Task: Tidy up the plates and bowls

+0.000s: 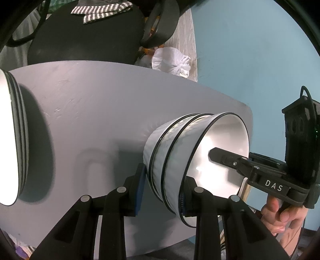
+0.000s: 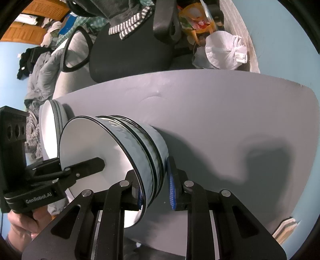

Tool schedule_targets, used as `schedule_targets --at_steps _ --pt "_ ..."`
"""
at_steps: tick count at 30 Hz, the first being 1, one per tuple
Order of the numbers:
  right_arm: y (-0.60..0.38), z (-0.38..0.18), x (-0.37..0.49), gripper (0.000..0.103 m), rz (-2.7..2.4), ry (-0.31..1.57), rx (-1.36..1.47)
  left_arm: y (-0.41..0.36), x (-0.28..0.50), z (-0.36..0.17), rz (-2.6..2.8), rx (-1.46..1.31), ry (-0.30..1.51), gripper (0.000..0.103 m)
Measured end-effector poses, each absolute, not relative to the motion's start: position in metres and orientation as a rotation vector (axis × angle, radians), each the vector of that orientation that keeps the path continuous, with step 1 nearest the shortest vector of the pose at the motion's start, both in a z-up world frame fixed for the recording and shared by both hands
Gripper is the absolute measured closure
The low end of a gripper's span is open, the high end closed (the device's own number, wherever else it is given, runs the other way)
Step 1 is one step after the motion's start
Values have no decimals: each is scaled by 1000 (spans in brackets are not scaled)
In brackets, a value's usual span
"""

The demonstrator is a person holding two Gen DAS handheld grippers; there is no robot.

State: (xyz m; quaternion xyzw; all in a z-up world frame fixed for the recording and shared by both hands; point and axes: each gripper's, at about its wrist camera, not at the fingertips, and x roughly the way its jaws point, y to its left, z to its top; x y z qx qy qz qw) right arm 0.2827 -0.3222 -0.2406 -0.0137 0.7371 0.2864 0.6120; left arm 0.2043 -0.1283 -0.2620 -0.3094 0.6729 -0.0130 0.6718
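Note:
A stack of three nested white bowls (image 1: 174, 140) (image 2: 130, 132) with black rims stands on the grey table (image 1: 90, 100) (image 2: 220, 110). My left gripper (image 1: 164, 180) is shut on the stack's near wall, one pad outside and one finger inside the top bowl. On the opposite side, my right gripper (image 2: 153, 176) is shut on the wall in the same way. Each view shows the other gripper's finger (image 1: 222, 157) (image 2: 90, 164) reaching into the top bowl. A stack of white plates (image 1: 10, 140) (image 2: 48, 128) sits to the left of the bowls.
A black office chair (image 1: 90, 40) (image 2: 130, 50) with a striped cloth (image 1: 100, 11) stands beyond the table's far edge. A white plastic bag (image 1: 172, 62) (image 2: 224, 52) lies on the floor. A person's hands (image 1: 280, 212) (image 2: 24, 220) hold the gripper handles.

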Motion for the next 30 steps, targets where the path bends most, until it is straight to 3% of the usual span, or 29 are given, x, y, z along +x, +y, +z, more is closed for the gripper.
schedule_targets --at_steps 30 --pt "-231 -193 238 83 747 1633 -132 -42 141 -208 46 -730 1397 74"
